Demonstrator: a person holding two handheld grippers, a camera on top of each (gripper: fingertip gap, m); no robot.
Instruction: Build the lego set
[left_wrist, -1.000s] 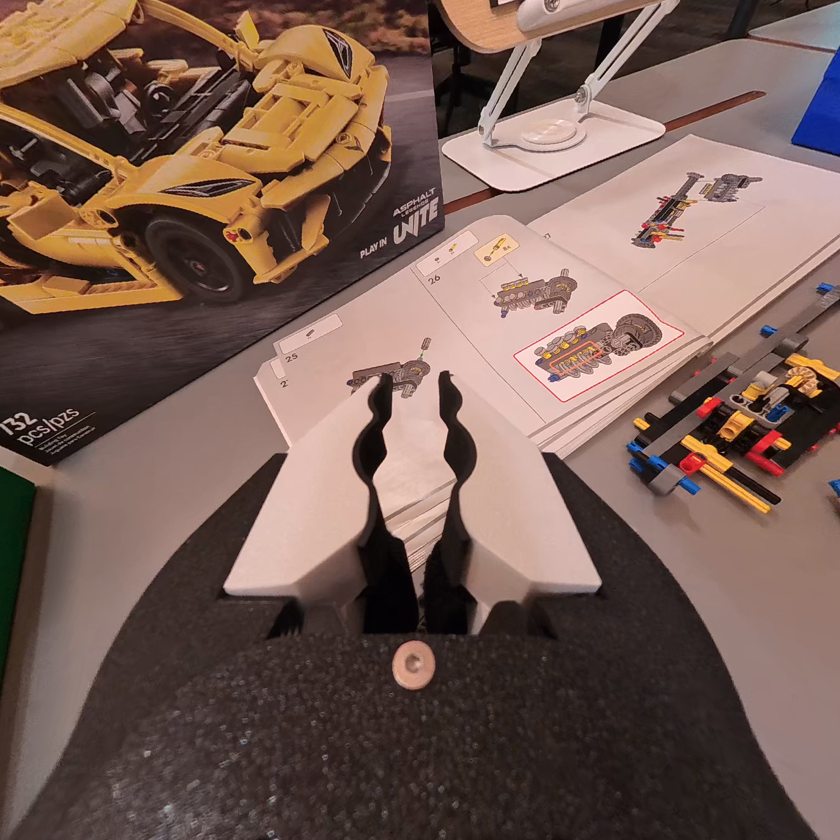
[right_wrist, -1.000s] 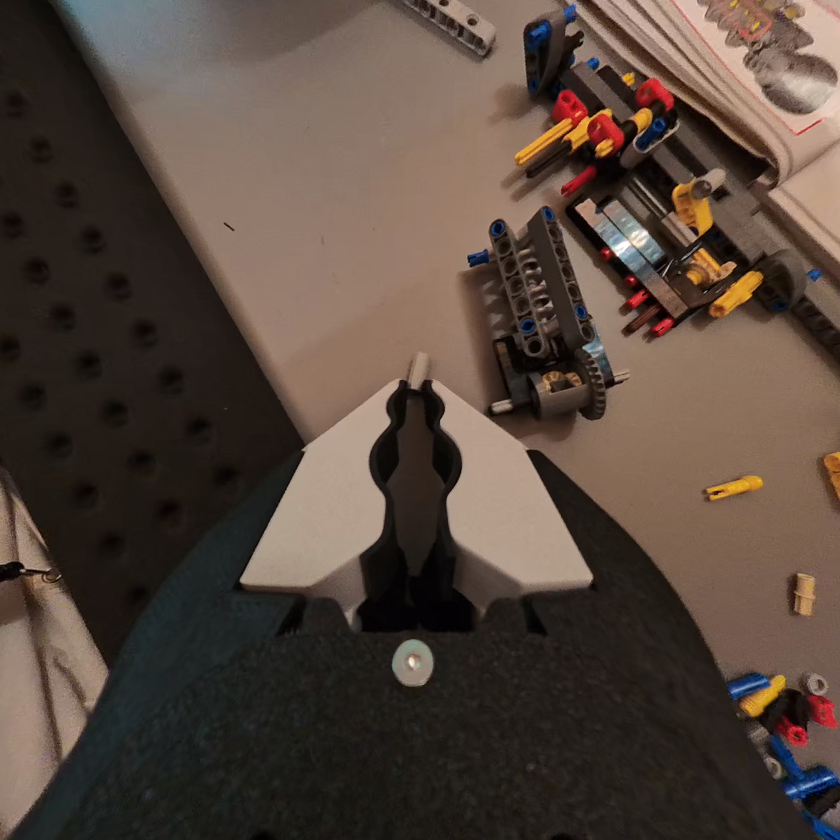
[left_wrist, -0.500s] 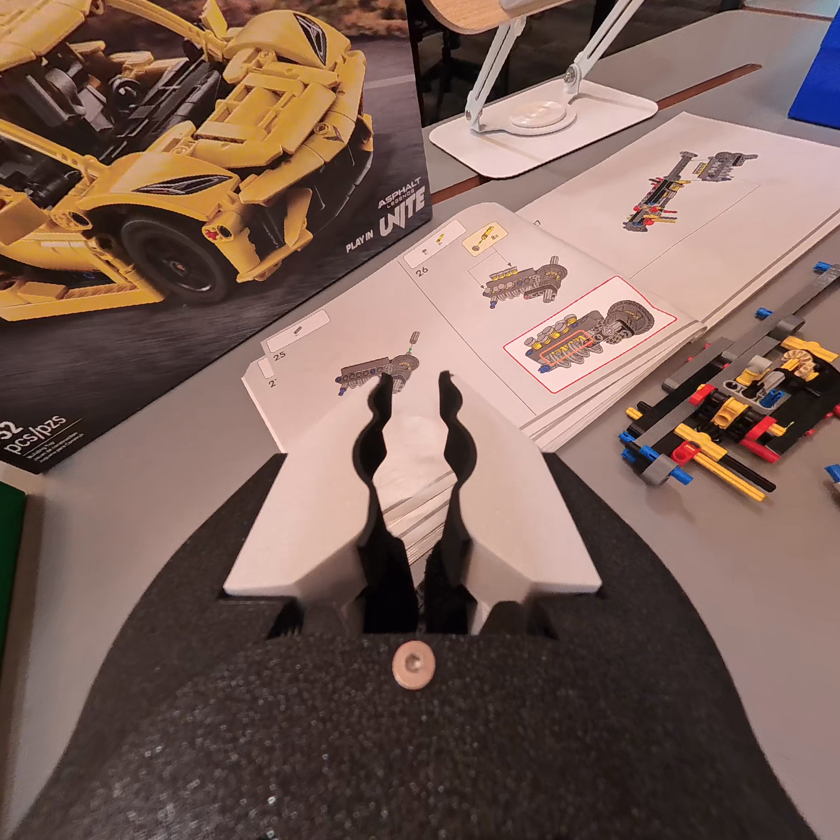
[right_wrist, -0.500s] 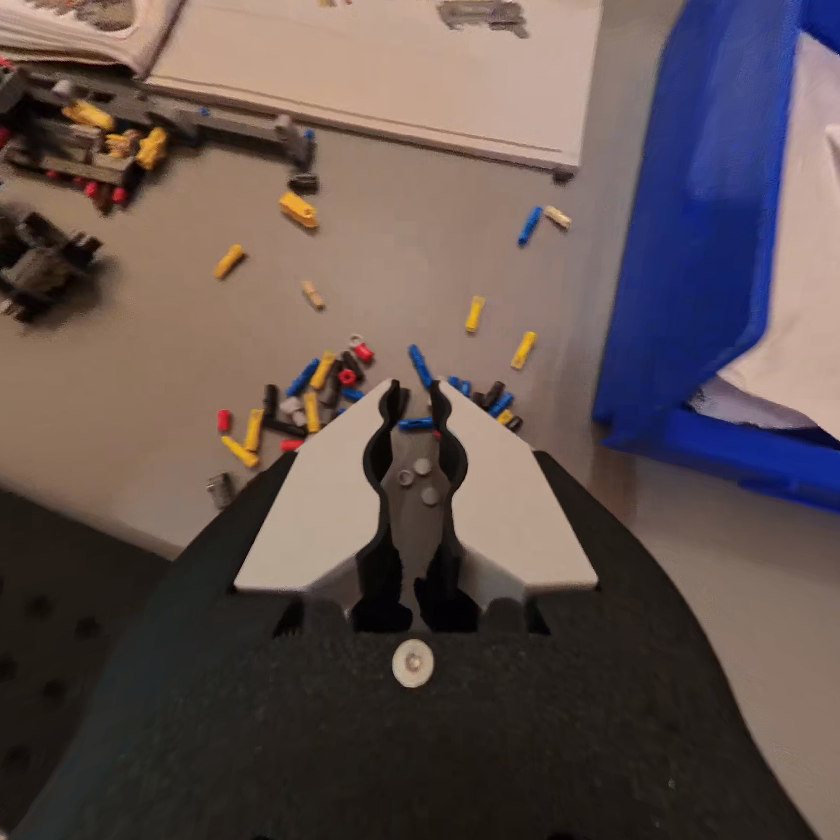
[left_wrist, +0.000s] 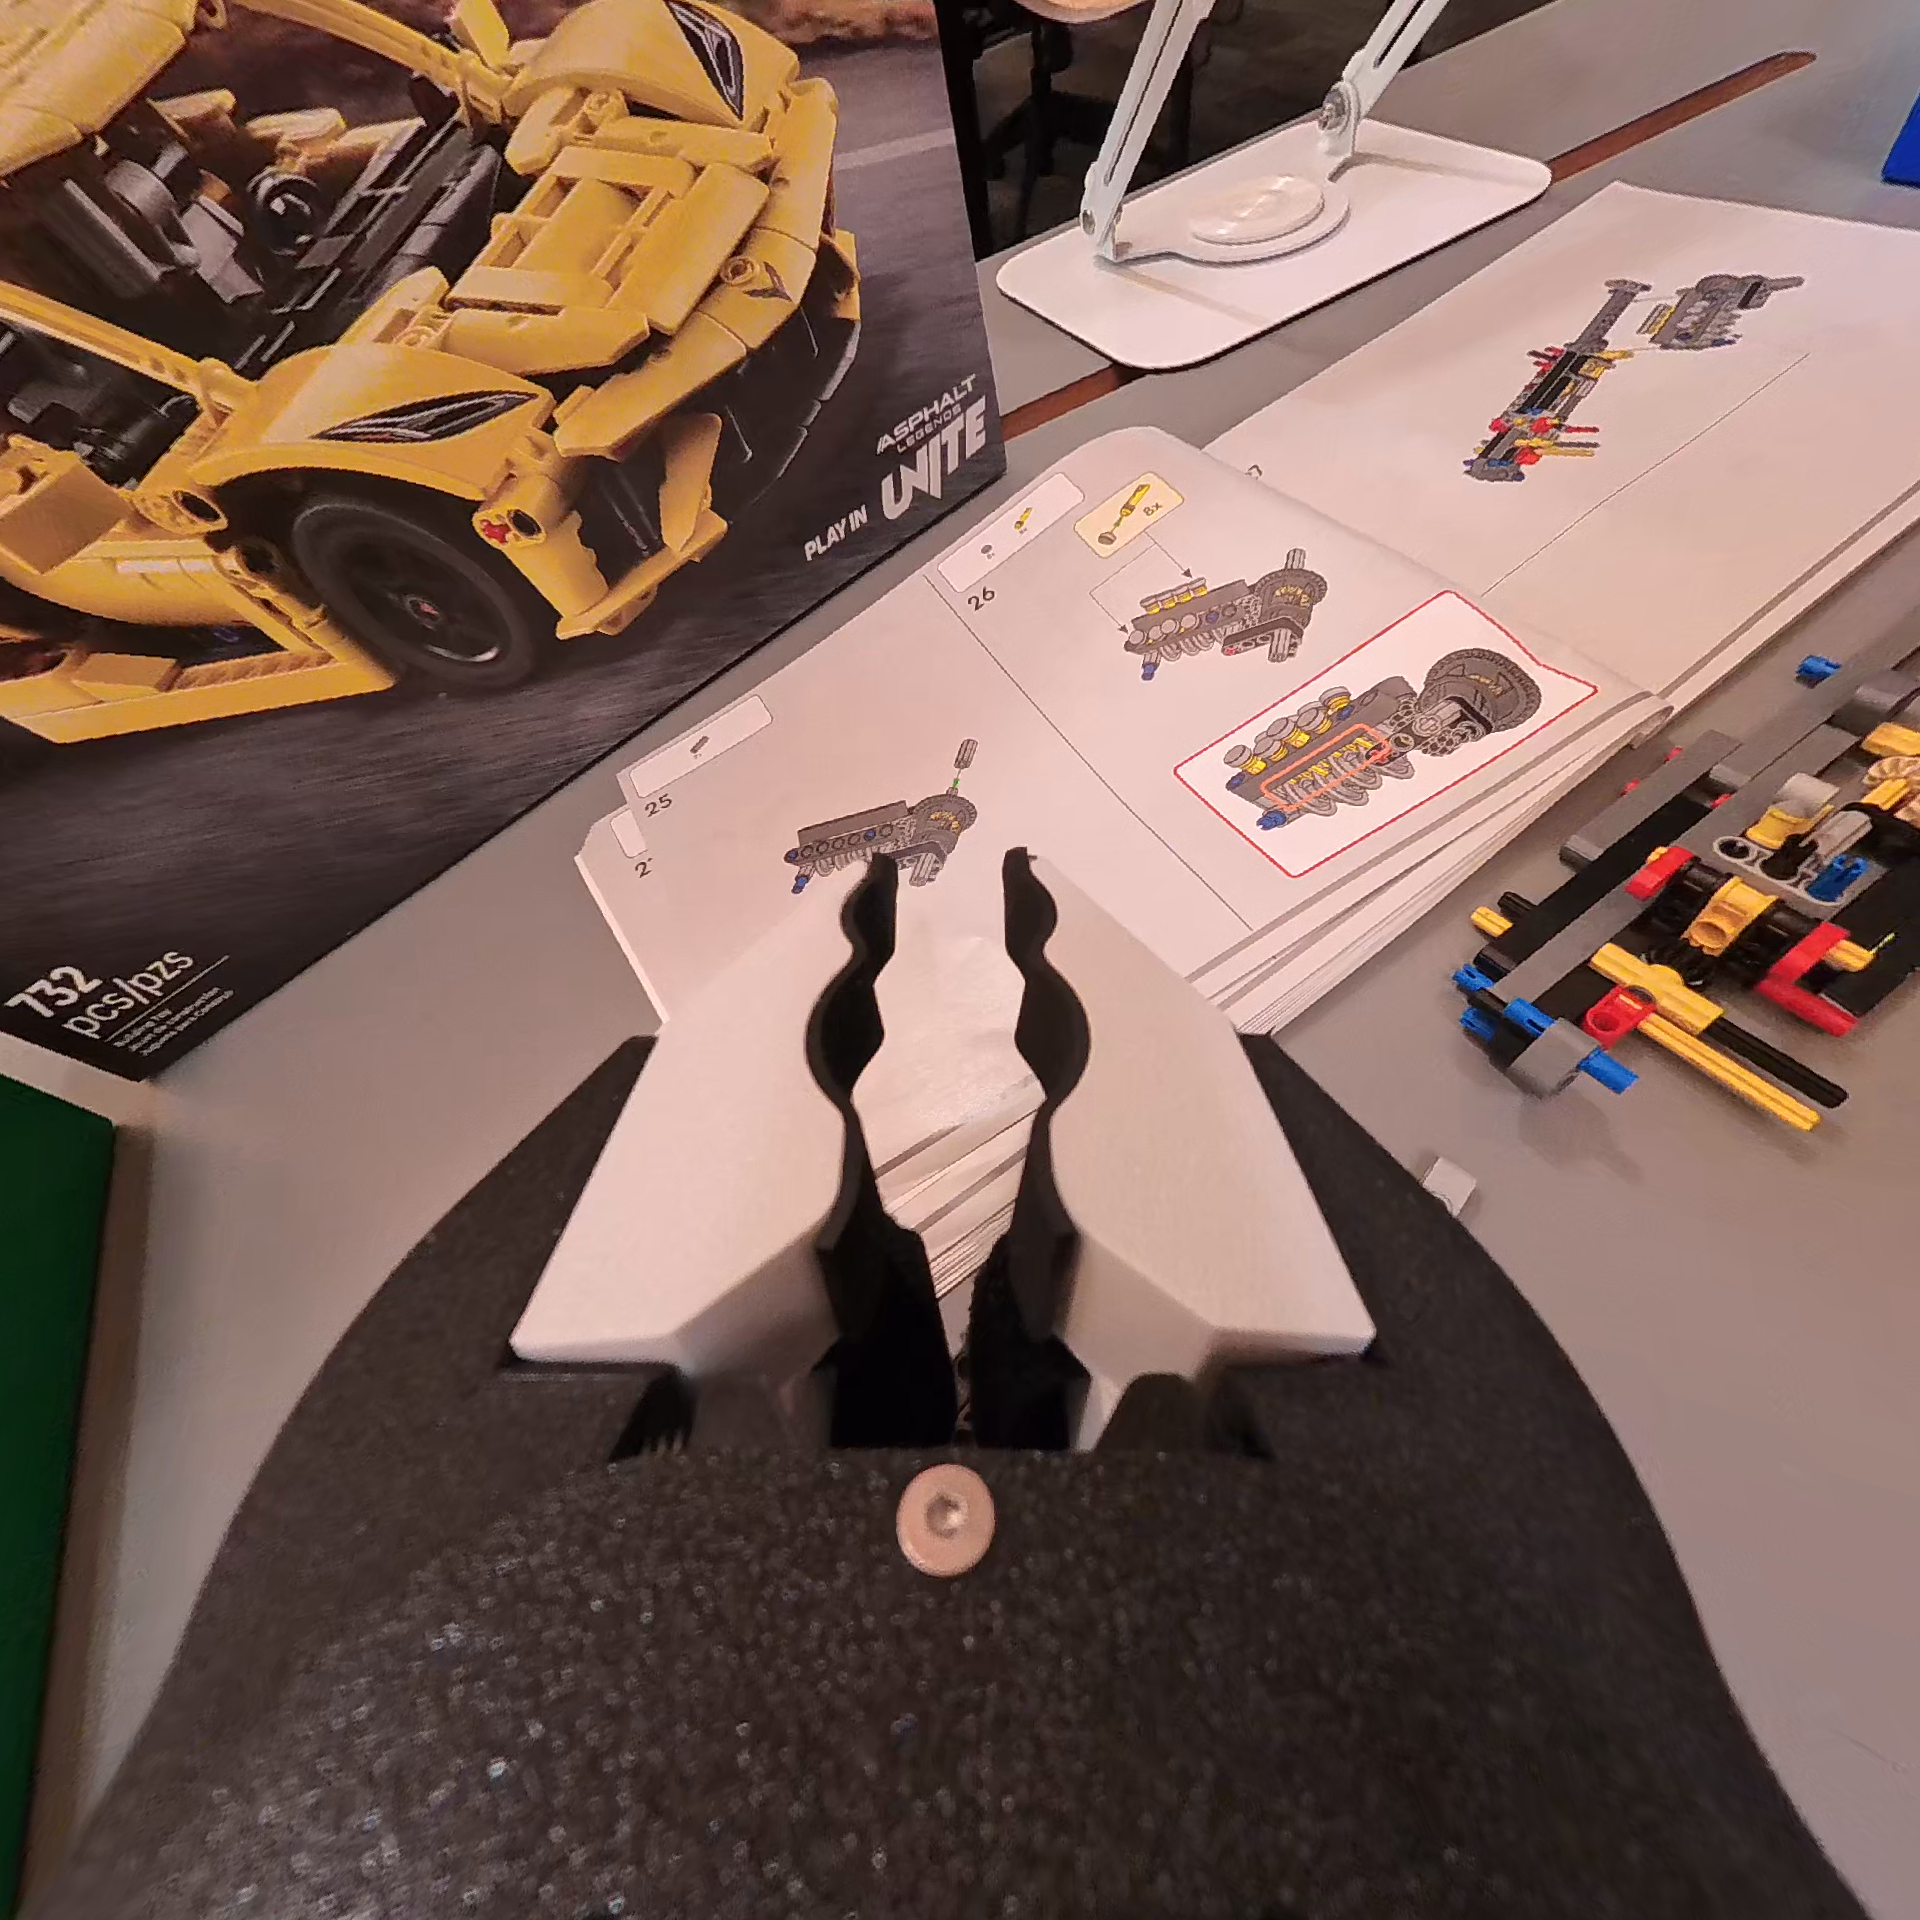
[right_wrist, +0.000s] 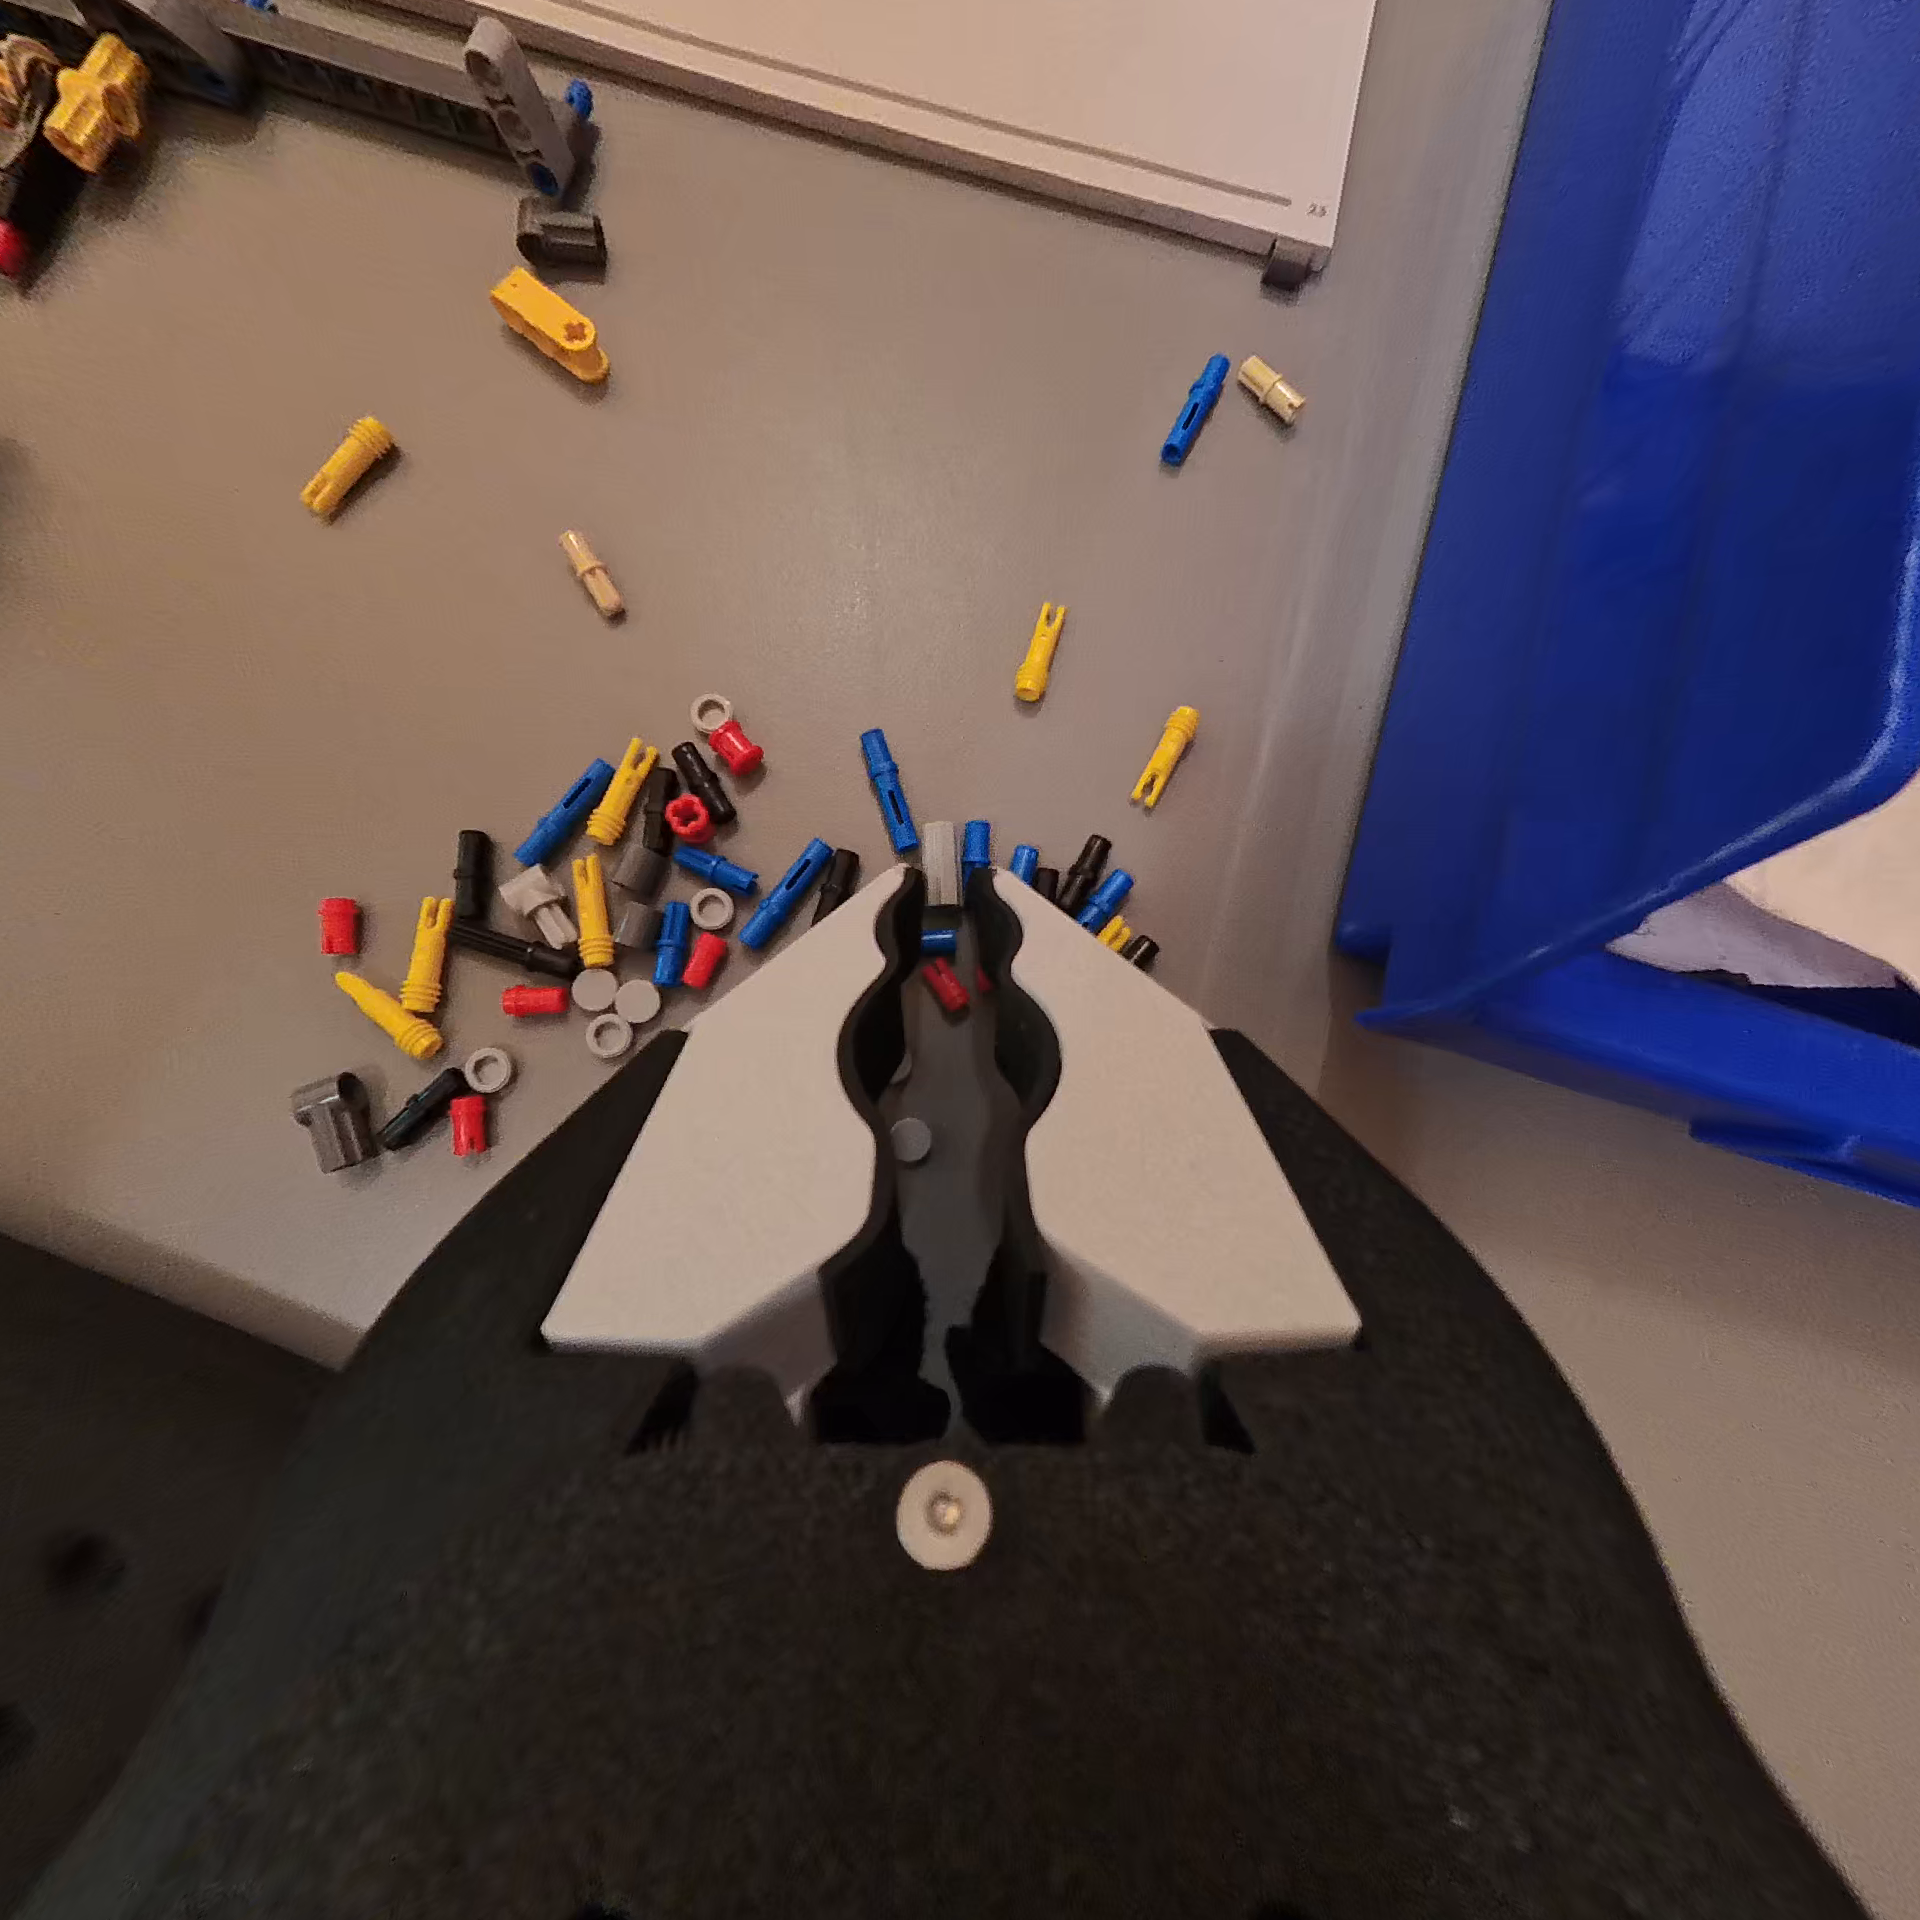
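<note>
In the right wrist view my right gripper (right_wrist: 948, 878) is shut on a small light grey pin (right_wrist: 940, 862) that sticks out past its tips. It hovers over a pile of loose blue, yellow, red, black and grey pins (right_wrist: 623, 883) on the grey table. In the left wrist view my left gripper (left_wrist: 951, 868) is open and empty, above the near corner of the open instruction booklet (left_wrist: 1143, 644). The part-built black and grey chassis (left_wrist: 1714, 935) with yellow, red and blue pins lies to its right; its end also shows in the right wrist view (right_wrist: 416, 94).
The set's box (left_wrist: 416, 416) stands at the back left, with a white stand base (left_wrist: 1268, 239) behind the booklet. A green object (left_wrist: 42, 1351) is at the far left. A blue bin (right_wrist: 1662, 520) sits right of the pins. The table edge and a dark perforated surface (right_wrist: 104, 1455) lie at lower left. Spacing between my two grippers at the tips: around 45 cm.
My right gripper has swung from the grey engine sub-assembly to the right, over the loose pins beside the blue bin, with the grey pin between its tips. My left gripper has barely moved.
</note>
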